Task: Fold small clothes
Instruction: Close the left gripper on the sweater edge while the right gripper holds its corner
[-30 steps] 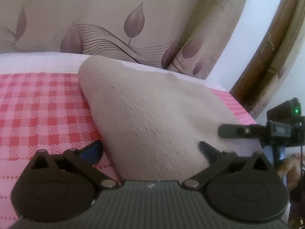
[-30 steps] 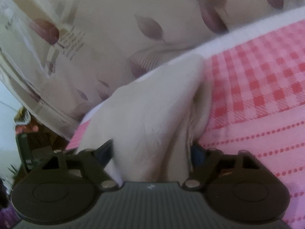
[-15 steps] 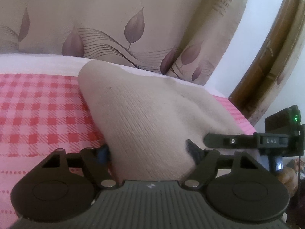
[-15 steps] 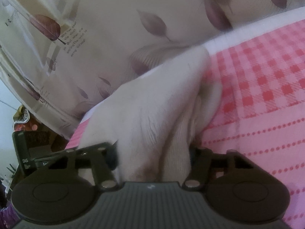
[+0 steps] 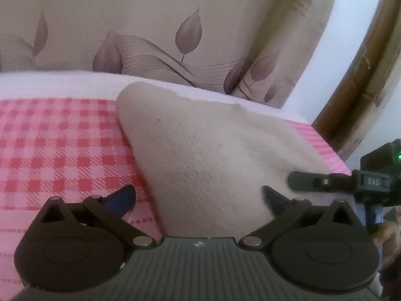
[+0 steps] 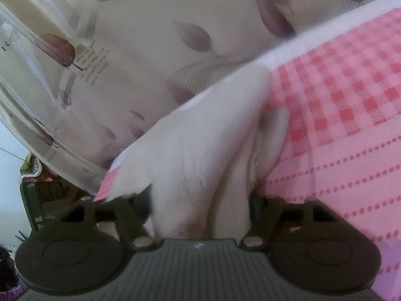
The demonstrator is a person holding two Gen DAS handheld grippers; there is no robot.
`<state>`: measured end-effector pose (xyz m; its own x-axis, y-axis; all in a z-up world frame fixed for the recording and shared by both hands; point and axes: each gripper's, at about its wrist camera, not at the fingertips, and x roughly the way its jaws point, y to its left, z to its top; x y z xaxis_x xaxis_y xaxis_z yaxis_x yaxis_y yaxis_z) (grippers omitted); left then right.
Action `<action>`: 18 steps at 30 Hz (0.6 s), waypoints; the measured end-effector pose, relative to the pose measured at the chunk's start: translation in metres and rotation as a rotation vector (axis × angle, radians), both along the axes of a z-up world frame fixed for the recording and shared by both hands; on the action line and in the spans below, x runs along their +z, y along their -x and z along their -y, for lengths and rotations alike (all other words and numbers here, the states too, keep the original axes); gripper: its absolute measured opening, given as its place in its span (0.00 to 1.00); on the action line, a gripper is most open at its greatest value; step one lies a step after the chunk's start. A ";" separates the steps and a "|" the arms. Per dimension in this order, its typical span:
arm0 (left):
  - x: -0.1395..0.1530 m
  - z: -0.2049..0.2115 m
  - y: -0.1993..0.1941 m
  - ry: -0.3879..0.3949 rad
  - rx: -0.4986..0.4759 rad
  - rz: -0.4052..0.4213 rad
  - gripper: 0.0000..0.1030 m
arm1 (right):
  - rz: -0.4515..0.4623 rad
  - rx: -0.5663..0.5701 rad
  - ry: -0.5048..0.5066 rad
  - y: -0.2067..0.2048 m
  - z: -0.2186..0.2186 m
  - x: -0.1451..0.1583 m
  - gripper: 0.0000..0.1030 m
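Honestly, I am worrying most about the left gripper [image 5: 198, 195]: its jaws are standing released around the cream knit garment [image 5: 213, 155], so that corner could sag or slip onto the pink checked bedsheet [image 5: 62, 150]. Further right, the right gripper [image 6: 200, 198] is looking clenched on a bunched fold of the garment, though blur is making me unsure. The two grippers are sitting close, risking a collision, and the curtain [image 5: 150, 25] is bounding the far edge.
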<state>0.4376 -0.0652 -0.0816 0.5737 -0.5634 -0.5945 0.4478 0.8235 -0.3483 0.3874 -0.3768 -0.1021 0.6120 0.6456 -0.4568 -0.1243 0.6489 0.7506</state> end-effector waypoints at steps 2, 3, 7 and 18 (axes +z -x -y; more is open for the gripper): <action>-0.003 0.000 -0.004 0.019 0.005 -0.002 1.00 | 0.001 0.001 -0.004 -0.004 -0.002 -0.001 0.71; -0.004 0.002 -0.005 0.019 0.006 0.003 1.00 | 0.004 0.000 0.002 -0.007 -0.003 -0.001 0.71; -0.004 0.009 -0.004 0.014 0.003 0.029 0.77 | 0.019 0.014 0.054 -0.015 -0.012 0.002 0.63; 0.012 0.025 0.021 -0.077 0.038 0.125 0.62 | 0.081 -0.016 0.101 0.005 -0.024 0.013 0.52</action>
